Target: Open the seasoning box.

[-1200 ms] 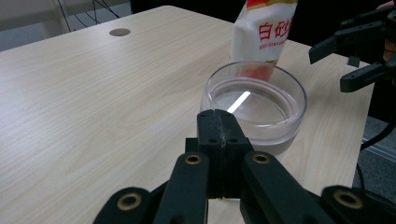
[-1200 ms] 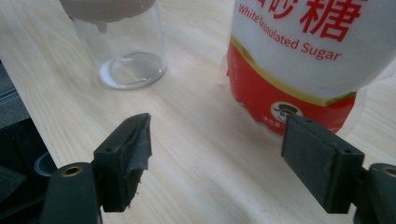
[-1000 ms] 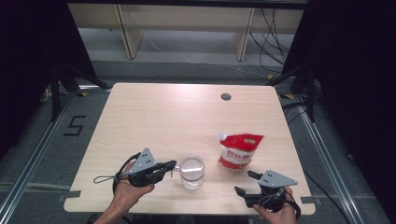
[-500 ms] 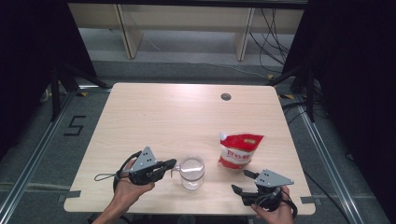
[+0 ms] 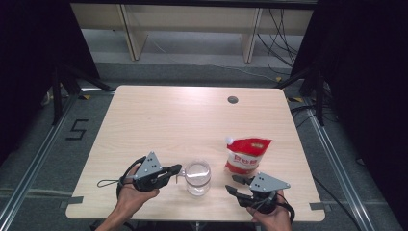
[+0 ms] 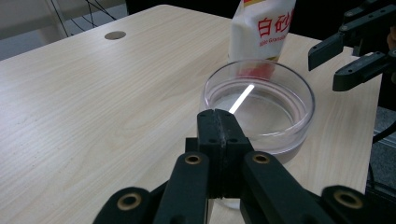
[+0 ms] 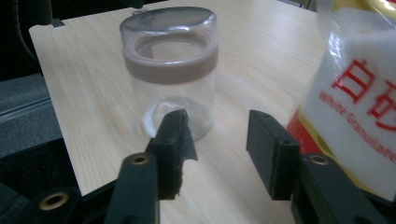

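Each black hand-held gripper (image 5: pixel 177 170) carries a grey triangular plate and a cable.

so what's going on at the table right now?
A person holds a gripper in each hand at a wooden table. The left gripper is shut, its tips against the side of a clear glass jar standing near the front edge; whether it pinches the rim or a handle I cannot tell. The right gripper sits beside the red and white sugar pouch, aimed toward the jar. Its jaws have just been closing with nothing between them. The pouch stands untouched.
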Demonstrator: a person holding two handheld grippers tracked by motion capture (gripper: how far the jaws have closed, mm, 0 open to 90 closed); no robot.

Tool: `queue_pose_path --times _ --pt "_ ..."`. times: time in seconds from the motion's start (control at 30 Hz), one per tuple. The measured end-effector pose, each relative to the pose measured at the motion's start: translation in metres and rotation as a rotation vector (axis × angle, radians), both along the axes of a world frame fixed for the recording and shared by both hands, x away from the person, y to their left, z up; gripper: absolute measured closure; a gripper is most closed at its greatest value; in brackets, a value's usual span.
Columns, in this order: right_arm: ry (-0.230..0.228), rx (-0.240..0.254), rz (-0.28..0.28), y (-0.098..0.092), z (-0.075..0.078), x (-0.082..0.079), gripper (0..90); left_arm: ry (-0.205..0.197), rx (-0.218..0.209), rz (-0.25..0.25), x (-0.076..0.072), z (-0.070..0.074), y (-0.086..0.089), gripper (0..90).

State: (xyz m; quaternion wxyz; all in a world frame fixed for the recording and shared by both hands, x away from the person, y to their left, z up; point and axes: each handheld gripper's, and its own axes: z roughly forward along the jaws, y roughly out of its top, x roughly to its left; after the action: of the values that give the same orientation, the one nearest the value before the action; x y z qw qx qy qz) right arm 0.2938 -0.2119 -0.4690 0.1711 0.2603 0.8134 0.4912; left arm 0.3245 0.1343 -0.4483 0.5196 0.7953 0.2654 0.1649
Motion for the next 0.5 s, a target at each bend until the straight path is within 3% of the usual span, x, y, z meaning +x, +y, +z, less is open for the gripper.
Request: queue_pose_path --times 0.1,0.13,0.2,0.5 --pt "0.001 -0.002 0.004 0.007 0.002 0.0 63.1 -0.003 0.002 0.0 -0.001 0.0 -0.001 89.4" --pt "-0.014 -0.019 0.039 0.012 0.001 0.002 64.4 -0.003 -0.002 0.008 -0.002 0.0 -0.001 89.4" --pt "-0.023 -0.029 0.056 0.017 -0.001 0.003 66.9 -0.008 0.001 0.002 -0.001 0.0 -0.001 89.4" --pt "-0.048 -0.048 0.068 0.027 0.0 0.006 74.9 -0.008 0.013 0.004 -0.002 -0.001 -0.001 89.5"
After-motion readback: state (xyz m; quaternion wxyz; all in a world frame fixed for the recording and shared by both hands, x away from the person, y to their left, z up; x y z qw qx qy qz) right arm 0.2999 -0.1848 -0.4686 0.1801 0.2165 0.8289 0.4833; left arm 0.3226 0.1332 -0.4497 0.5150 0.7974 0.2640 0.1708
